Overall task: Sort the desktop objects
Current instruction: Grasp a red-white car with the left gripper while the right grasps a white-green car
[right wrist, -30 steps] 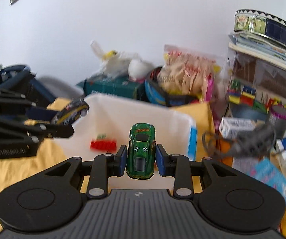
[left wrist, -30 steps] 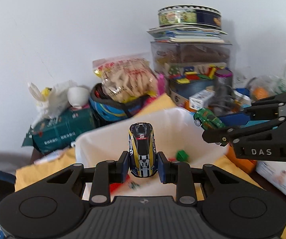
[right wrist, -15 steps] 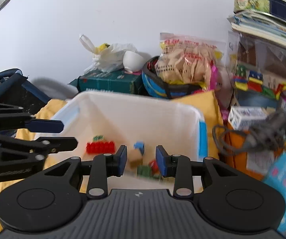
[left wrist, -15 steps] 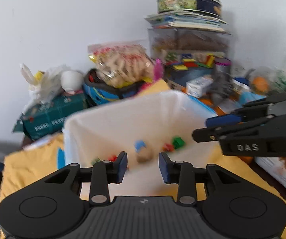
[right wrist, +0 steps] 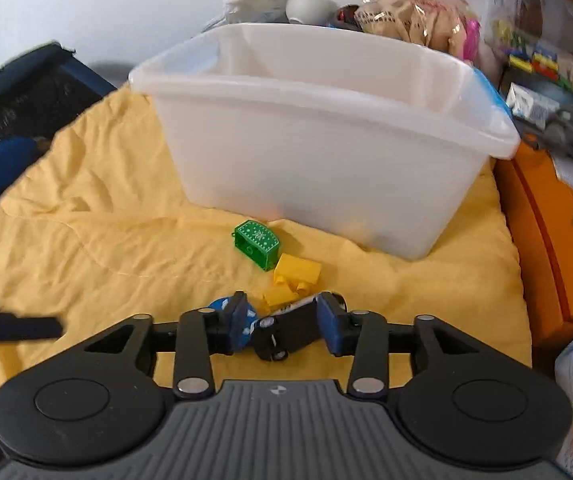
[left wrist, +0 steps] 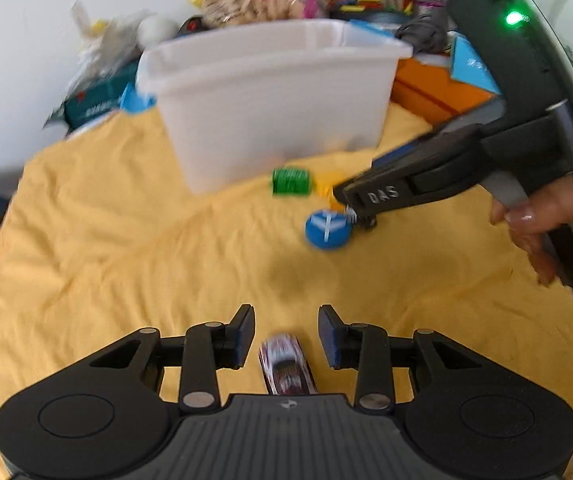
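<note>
Straddling a dark toy car (right wrist: 286,326) lying crosswise at lower centre, right gripper (right wrist: 282,322) jaws opening, pads clear of it.

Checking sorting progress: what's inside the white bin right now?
Only the bare upper inner walls of the white bin show. Its floor is hidden behind the frosted front wall in both views, so any contents cannot be seen.

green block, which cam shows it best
The right wrist view: the green block is sharp, dotted top visible, on the yellow cloth before the white bin. The left wrist view shows only a blurred green smear.
</note>
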The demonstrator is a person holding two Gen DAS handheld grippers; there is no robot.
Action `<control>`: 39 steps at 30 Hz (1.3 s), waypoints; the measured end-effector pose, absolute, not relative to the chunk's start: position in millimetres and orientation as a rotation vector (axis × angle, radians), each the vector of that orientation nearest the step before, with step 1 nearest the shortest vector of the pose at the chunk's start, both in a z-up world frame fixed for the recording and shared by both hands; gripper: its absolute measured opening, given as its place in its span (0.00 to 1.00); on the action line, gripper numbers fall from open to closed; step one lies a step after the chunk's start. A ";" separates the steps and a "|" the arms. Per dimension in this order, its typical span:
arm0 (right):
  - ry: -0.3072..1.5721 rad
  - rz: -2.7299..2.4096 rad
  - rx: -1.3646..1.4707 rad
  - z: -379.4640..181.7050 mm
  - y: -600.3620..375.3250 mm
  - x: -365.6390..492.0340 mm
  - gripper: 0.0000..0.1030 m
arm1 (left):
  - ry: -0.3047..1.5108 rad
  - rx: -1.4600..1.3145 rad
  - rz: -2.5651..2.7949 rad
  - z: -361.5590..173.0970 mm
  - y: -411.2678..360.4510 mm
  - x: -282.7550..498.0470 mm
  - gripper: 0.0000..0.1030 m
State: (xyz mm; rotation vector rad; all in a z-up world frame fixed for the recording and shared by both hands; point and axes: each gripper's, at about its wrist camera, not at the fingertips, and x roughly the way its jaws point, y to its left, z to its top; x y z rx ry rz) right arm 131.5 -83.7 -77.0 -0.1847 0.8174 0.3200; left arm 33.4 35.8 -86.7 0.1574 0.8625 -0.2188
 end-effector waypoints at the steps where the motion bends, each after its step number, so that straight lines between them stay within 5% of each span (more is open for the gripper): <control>1: 0.807 0.307 -0.227 -80.9 -78.3 130.8 0.45 | 0.870 0.145 -0.222 -88.3 36.8 32.2 0.38; 4: 0.794 0.287 -0.300 -91.4 -73.5 130.9 0.41 | 0.877 0.150 -0.214 -92.4 38.5 28.9 0.38; 7: 0.837 0.272 -0.266 -96.3 -88.4 126.9 0.26 | 0.881 0.139 -0.203 -95.4 42.7 26.2 0.39; 17: 0.877 0.288 -0.207 -94.3 -132.8 95.3 0.14 | 0.965 0.067 -0.224 -118.1 48.9 23.4 0.40; 32: 1.016 0.528 -0.153 -75.5 -127.8 38.7 0.15 | 0.930 0.104 -0.350 -119.4 24.9 24.2 0.34; 35: 0.829 0.496 -0.398 -75.0 -106.7 21.0 0.36 | 0.929 0.096 -0.347 -119.8 27.2 23.5 0.34; 39: 0.719 0.535 -0.636 -89.5 -82.8 18.9 0.38 | 0.928 0.106 -0.340 -120.4 24.7 22.8 0.34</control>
